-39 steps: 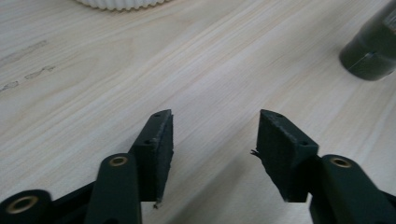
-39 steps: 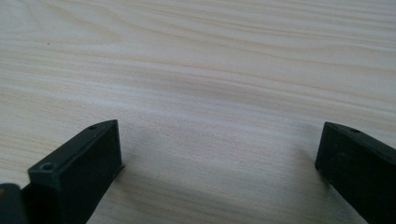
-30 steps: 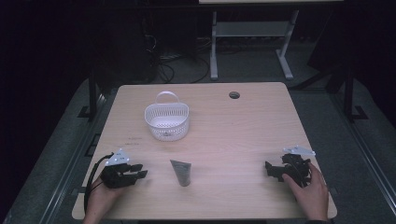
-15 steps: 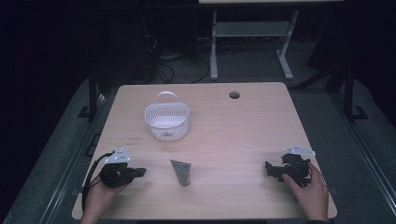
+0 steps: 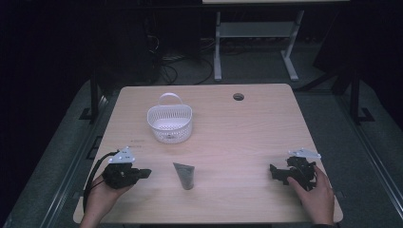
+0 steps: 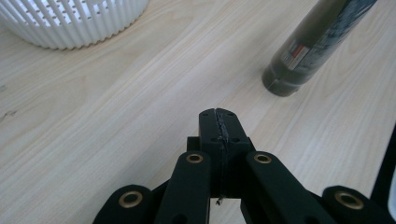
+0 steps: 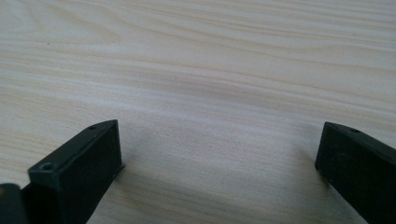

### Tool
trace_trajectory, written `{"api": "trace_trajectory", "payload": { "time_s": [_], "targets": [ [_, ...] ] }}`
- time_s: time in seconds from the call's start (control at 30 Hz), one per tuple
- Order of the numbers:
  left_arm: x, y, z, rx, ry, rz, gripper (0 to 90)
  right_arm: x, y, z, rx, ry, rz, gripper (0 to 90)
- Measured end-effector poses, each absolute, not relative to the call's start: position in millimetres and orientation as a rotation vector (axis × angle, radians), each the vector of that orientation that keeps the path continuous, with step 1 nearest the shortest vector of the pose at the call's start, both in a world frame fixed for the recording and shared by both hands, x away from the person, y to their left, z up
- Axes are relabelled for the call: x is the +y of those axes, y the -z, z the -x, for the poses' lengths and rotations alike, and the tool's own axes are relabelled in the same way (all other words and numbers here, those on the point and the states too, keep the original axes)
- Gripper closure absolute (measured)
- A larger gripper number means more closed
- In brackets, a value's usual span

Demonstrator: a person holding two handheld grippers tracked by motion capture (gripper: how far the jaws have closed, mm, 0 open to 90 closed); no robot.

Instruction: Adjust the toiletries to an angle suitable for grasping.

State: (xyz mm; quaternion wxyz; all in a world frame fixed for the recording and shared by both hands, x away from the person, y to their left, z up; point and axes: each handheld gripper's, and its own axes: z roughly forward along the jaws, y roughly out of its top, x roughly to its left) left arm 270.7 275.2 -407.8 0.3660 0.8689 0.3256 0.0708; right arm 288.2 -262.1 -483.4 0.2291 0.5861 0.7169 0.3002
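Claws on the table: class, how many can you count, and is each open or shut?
2. The left claw lies at the near left of the table, shut. The right claw lies at the near right, open on nothing.

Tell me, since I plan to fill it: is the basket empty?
Empty as far as visible: the basket shows only its white slatted floor from above, with the tube lying outside on the table.

High view: fixed overhead, facing forward and down across the whole table [image 5: 228,137], far off.
Left gripper view: low, close, along the left hand-held gripper [image 6: 218,122]; shares the basket [image 6: 70,21] and tube [image 6: 310,44] with the high view.
Right gripper view: skims bare tabletop between the right hand-held gripper [image 7: 219,149] jaws.
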Motion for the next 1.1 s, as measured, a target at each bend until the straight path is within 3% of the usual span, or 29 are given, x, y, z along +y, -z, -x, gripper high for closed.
{"api": "trace_trajectory", "payload": {
  "time_s": [1.1],
  "targets": [
    [233.2,361.3,-265.1,0.695,-0.162,-2.232,89.8,-262.1,483.4,-288.2,1.973,-0.826,-1.613,0.0]
  ]
}}
